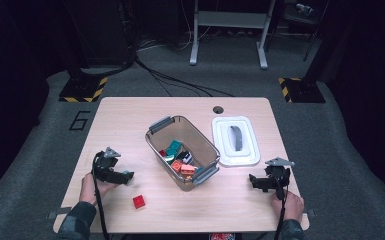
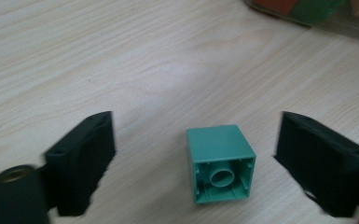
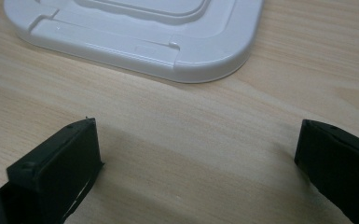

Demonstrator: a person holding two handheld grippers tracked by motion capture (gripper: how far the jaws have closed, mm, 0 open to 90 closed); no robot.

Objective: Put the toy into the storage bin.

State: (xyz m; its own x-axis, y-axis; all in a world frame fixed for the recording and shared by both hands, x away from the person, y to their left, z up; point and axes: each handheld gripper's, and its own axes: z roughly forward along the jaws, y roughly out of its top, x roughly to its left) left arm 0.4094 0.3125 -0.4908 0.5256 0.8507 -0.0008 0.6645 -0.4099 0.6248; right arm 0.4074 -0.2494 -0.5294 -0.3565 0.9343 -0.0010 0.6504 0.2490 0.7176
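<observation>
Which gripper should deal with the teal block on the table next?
Left. The teal block lies on its side between the left gripper's open jaws, touching neither. The right gripper is open over bare wood near the white lid, across the bin from it.

grippers: two, left gripper [image 1: 128, 176] and right gripper [image 1: 252, 180]
loose bricks on desk [image 1: 130, 115]: two, green brick [image 2: 220, 163], red brick [image 1: 139, 201]
bins: one bin [image 1: 157, 145]
lids: one lid [image 1: 250, 150]
</observation>
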